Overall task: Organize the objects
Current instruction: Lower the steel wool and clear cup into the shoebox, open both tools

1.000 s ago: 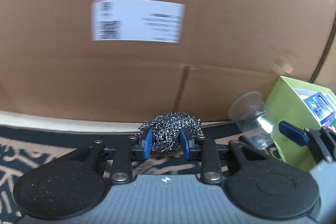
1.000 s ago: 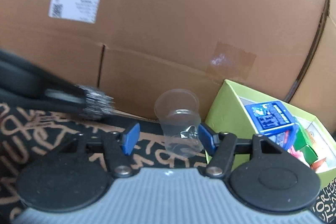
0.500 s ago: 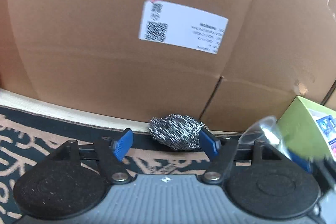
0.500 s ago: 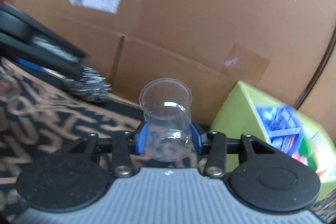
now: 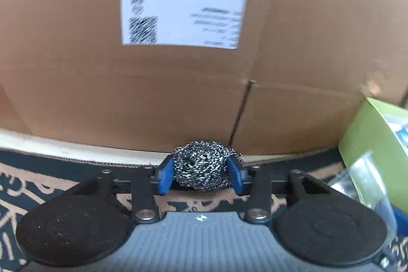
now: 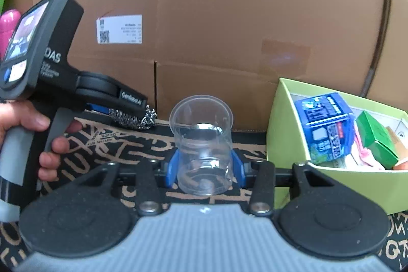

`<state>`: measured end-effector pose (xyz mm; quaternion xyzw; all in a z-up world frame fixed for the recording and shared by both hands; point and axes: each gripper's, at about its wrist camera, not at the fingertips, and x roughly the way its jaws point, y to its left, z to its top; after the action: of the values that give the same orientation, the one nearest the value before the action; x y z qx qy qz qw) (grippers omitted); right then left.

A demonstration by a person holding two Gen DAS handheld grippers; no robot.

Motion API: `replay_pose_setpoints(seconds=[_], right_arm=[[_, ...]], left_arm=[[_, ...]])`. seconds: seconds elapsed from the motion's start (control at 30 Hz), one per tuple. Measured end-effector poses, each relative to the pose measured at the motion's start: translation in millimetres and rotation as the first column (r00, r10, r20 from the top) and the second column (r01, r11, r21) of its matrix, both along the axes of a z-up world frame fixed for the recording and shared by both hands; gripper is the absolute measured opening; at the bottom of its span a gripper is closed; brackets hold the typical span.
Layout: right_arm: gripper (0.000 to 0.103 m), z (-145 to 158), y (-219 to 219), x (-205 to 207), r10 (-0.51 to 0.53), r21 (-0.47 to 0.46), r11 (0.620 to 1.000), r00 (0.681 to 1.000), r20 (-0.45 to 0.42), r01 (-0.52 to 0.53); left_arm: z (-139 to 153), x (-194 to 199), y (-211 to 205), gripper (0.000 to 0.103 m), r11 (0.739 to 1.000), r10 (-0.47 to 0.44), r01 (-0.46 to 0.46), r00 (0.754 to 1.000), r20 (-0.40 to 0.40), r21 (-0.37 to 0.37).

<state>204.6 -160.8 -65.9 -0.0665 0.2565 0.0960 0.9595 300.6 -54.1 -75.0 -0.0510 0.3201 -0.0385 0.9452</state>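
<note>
Both claws are clenched on something at this moment. Left gripper (image 5: 201,176) has its blue pads pressed on the two sides of the steel wool scourer (image 5: 202,165), low in the middle of the left wrist view; its jaws have just been closing, and the scourer sits squeezed between them. I judge that the soft ball is taken at its widest part so that it cannot slip out.

Right gripper (image 6: 205,171) grasps the clear plastic cup (image 6: 202,144) at its lower part, in the middle bottom of the right wrist view. The cup stands nearly upright with its mouth up and a little toward the camera. Holding it low, near the base, probably crushes the thin wall less than a grip at the rim would.

At the left edge of that view a hand (image 6: 28,134) holds the handle of the other gripper, which carries the scourer above the patterned mat (image 6: 107,144).

At the right side stands the green box (image 6: 288,124), open on top, already with a blue carton (image 6: 326,126) and a small green carton (image 6: 377,142) inside. Behind everything is the big cardboard box (image 6: 216,17) with a white label (image 6: 119,28).

It seems that both things are meant to go to the green box, which is nearer to the cup.
</note>
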Motion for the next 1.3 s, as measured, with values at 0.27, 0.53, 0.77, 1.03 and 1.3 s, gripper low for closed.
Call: replay_pose_setpoints(seconds=[0.27, 0.53, 0.77, 1.03, 1.3], right_arm=[[0.043, 32, -50, -38, 0.015, 0.129, 0.991, 0.997, 0.078, -0.025], [0.043, 68, -151, -63, -0.155, 0.166, 0.978, 0.972, 0.177, 0.126], [0.043, 71, -232, -43, -0.29, 0.163, 0.951, 0.939, 0.184, 0.262], [0.043, 57, -274, -2, -0.304, 0.1, 0.952, 0.939, 0.159, 0.291], [0.059, 23, -276, 22, -0.236, 0.057, 0.971, 0.967, 0.098, 0.231]], left_arm=[[51, -54, -22, 0.041, 0.994, -0.096, 0.099, 0.993, 0.072, -0.043], [118, -101, -100, 0.041, 0.956, -0.262, 0.284, 0.94, 0.22, -0.075], [130, -63, -214, 0.041, 0.917, -0.382, 0.398, 0.898, 0.219, -0.032], [109, -17, -289, 0.041, 0.917, -0.394, 0.399, 0.905, 0.159, -0.001], [89, -18, -316, 0.094, 0.94, -0.34, 0.338, 0.921, 0.191, 0.042]])
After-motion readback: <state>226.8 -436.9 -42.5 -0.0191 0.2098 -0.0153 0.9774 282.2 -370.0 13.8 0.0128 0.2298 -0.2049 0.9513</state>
